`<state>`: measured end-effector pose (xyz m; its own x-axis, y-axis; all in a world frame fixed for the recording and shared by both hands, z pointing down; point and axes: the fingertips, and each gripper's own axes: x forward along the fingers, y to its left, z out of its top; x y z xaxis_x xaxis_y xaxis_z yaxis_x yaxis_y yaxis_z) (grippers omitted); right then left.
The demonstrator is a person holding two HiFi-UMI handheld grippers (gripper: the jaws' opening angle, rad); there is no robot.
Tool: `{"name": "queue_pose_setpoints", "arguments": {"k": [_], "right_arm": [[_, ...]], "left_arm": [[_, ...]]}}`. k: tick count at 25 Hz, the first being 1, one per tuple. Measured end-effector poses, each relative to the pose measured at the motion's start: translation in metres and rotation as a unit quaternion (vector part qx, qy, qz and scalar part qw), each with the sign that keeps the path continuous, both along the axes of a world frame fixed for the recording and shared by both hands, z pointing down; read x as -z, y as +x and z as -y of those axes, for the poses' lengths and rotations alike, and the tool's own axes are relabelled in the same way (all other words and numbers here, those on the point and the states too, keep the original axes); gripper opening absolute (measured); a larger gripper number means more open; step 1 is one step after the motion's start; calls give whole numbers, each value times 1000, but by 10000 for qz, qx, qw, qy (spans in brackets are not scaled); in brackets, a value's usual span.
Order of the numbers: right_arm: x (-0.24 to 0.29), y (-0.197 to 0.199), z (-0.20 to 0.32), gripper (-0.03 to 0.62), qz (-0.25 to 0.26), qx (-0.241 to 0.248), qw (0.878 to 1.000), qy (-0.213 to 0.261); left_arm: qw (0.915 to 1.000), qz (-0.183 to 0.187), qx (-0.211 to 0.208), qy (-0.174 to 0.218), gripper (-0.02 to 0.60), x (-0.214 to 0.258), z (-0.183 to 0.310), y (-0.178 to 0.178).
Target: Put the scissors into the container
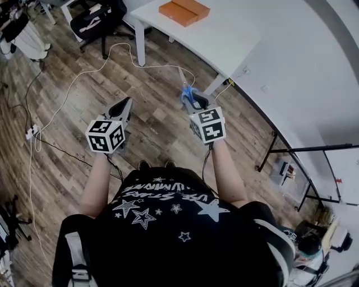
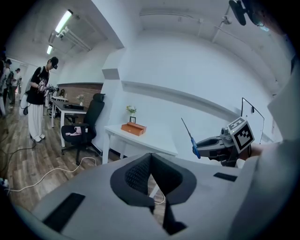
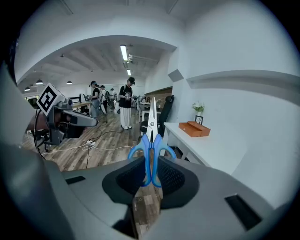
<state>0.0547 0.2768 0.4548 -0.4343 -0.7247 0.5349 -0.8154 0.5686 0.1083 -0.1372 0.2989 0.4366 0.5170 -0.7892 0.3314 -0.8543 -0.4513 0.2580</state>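
The blue-handled scissors are held by the handles in my right gripper, which is shut on them. Their steel blades point away from me toward the white table. In the right gripper view the scissors stand upright between the pads, blades closed. My left gripper hangs level with it to the left over the wooden floor, jaws together with nothing in them. A flat orange box lies on the table's far end, also seen as the orange box in the right gripper view.
A black office chair stands left of the table. White cables and a power strip lie on the floor. A black metal frame stands at the right. People stand further down the room.
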Motion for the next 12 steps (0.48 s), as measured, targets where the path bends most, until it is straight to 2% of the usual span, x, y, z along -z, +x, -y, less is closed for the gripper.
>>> {"name": "queue_pose_setpoints", "arguments": {"k": [7, 12], "right_arm": [[-8, -23, 12, 100, -3, -189, 9998, -6], [-10, -31, 18, 100, 6, -271, 9996, -6]], "left_arm": [[9998, -53, 15, -179, 19, -17, -8, -40], [9997, -107, 52, -228, 20, -22, 4, -65]]}}
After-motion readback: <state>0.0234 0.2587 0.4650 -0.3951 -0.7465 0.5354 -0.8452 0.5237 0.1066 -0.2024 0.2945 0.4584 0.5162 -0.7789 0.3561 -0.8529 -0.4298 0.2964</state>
